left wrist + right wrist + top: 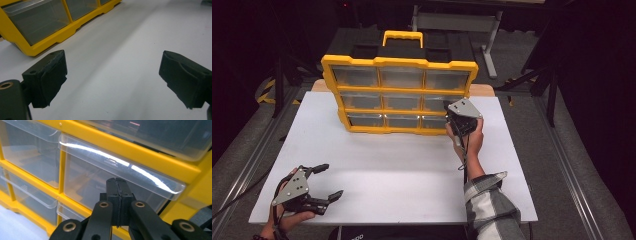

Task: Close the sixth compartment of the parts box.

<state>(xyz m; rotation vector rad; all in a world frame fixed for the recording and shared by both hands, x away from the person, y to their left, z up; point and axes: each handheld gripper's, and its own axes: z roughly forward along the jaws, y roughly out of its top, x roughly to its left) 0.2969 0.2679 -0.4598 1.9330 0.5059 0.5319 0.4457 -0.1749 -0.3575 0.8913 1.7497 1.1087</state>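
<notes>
1. The yellow organizer [399, 95] stood upright at the far middle of the white counter [392, 170], its clear drawers facing the person.
2. The right gripper [117, 185] had its jaws pressed together with nothing between them, tips just below the lip of the middle-row right drawer [120, 180]; touching or just short, I cannot tell.
3. That drawer lay straight ahead of the right gripper, its lip running crosswise to the jaws.
4. The left gripper [324, 182] hung wide open and empty near the counter's front left corner, well apart from the organizer, so the right hand [472, 140] was far nearer.

Dim workshop — yellow parts organizer [399, 95], metal frames [492, 30]
</notes>
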